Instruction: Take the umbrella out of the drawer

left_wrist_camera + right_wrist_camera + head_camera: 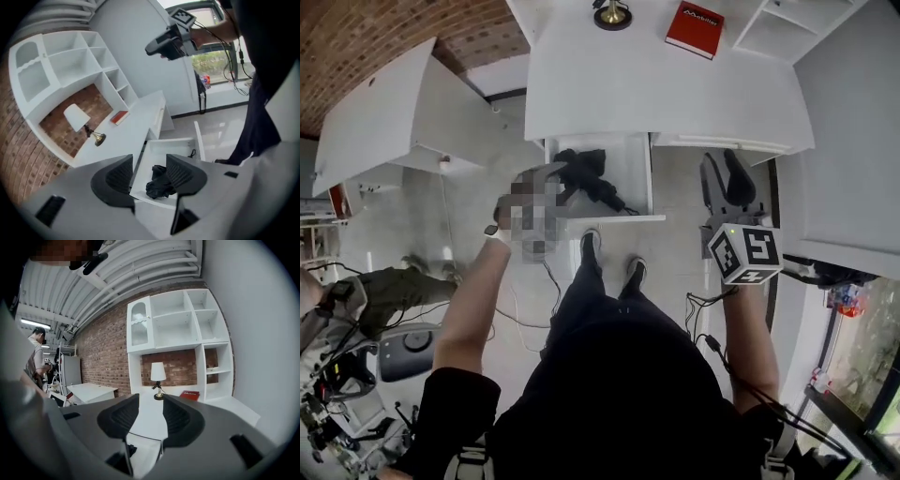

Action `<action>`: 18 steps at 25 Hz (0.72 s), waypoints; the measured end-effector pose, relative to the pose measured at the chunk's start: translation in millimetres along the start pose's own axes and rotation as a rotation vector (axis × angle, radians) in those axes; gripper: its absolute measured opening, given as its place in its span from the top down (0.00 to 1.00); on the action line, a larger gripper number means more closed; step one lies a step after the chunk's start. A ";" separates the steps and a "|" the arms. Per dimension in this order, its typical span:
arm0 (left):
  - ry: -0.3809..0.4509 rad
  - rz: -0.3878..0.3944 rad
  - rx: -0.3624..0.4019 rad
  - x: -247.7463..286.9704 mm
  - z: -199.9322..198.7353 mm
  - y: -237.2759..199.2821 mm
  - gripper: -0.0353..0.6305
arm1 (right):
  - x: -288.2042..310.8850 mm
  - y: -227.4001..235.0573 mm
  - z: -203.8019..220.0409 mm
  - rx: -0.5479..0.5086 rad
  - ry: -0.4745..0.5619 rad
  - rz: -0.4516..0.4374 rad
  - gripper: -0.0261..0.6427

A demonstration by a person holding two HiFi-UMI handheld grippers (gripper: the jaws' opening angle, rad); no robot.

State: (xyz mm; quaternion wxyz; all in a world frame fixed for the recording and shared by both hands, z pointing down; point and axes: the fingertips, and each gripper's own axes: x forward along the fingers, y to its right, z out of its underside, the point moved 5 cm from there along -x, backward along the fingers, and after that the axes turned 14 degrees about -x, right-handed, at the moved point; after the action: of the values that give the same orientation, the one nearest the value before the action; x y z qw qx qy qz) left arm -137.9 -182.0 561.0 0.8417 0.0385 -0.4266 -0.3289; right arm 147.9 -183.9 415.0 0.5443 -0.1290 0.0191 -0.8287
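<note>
Lining up left claw (150,176) above the open drawer (633,161), jaws partway apart with nothing gripped.

Umbrella (586,173) lies folded inside the drawer, which is pulled out from under the table (656,84). It's a bunched black bundle with a thinner end toward the drawer front. Probably light, with loose slippery fabric over a stiff shaft, so pinch across the thick middle rather than a fabric fold. Right claw (149,416) is wide, empty and off to the side.

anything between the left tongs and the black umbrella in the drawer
Bare air only; the left gripper view shows the left tongs open above the black folded umbrella.
</note>
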 end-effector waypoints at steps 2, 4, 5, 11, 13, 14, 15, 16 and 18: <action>-0.046 0.095 0.074 32.2 16.4 -12.1 0.61 | 25.0 -1.3 0.2 0.015 -0.048 0.026 0.73; -0.086 0.189 0.140 60.4 34.4 -17.0 0.60 | 43.6 -3.6 1.8 0.028 -0.094 0.052 0.73; -0.104 0.234 0.170 73.0 43.3 -15.9 0.60 | 49.2 -4.9 3.9 0.036 -0.115 0.065 0.73; -0.203 0.429 0.328 136.4 90.2 2.5 0.56 | 56.0 -17.5 24.0 0.064 -0.232 0.129 0.73; -0.234 0.444 0.349 158.3 100.5 0.6 0.54 | 60.7 -18.3 30.9 0.072 -0.254 0.140 0.73; -0.249 0.457 0.359 167.3 104.5 2.0 0.53 | 60.0 -18.9 34.6 0.080 -0.270 0.151 0.74; -0.263 0.477 0.372 174.6 108.0 5.4 0.52 | 57.4 -19.6 38.0 0.089 -0.287 0.166 0.74; -0.278 0.499 0.392 181.3 112.1 9.9 0.52 | 54.5 -19.8 41.1 0.099 -0.303 0.182 0.75; -0.309 0.533 0.457 195.7 122.6 18.6 0.51 | 50.4 -18.8 46.9 0.113 -0.328 0.211 0.75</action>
State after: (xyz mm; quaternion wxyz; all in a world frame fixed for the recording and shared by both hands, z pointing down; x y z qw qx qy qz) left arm -137.2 -255.8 780.6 0.7930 0.0627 -0.6060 0.0034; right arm 123.2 -216.9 473.2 0.6305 -0.2286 -0.1030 -0.7346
